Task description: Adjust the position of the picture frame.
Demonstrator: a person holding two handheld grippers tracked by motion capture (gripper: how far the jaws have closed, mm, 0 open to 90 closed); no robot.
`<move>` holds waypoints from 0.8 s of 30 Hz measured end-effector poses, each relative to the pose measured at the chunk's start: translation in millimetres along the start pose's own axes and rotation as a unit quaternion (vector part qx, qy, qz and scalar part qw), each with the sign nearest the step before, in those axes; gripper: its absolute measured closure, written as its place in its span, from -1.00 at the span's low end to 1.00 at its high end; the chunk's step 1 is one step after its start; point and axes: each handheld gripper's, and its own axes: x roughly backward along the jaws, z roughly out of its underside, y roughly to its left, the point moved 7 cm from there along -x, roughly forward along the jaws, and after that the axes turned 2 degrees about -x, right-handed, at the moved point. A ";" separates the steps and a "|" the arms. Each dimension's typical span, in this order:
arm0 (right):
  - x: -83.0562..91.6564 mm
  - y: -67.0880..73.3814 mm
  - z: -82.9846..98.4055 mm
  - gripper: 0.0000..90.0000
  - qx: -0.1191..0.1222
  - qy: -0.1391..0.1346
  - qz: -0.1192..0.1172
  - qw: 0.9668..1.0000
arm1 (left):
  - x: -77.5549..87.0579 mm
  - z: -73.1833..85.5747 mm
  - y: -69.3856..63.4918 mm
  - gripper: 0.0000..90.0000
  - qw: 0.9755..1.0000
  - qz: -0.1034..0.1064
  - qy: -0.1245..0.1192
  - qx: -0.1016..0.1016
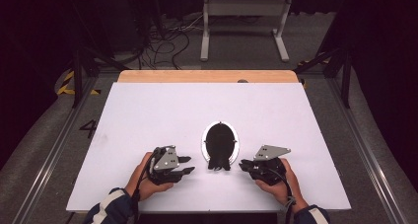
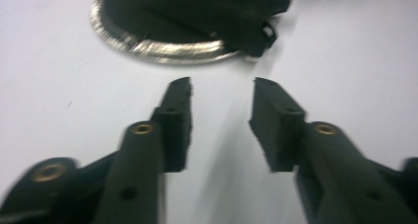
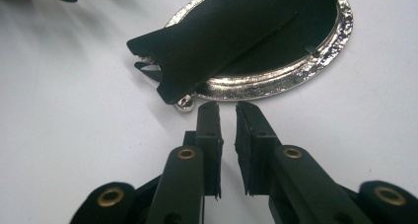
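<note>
The oval silver-rimmed metal frame point(image 1: 220, 141), lying face down with its black backing and stand up, sits on the white table point(image 1: 148, 110) between your hands. Your left gripper point(image 1: 186, 165), just left of it, has its jaws apart with nothing between them. Your right gripper point(image 1: 243, 164), just right, shows a narrow empty gap.

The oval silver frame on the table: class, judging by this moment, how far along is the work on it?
Done: the oval silver frame lies face down on the white table, its black backing in place with the stand flat. In hand: nothing; the left gripper and right gripper sit either side, jaws apart, neither touching it. Left: whether anything remains, such as standing it up, cannot be told.
</note>
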 end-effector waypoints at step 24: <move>-5.4 17.6 5.7 0.56 0.013 0.036 -0.023 0.999 | 71.5 73.0 8.3 -0.60 0.991 -0.102 0.008 0.087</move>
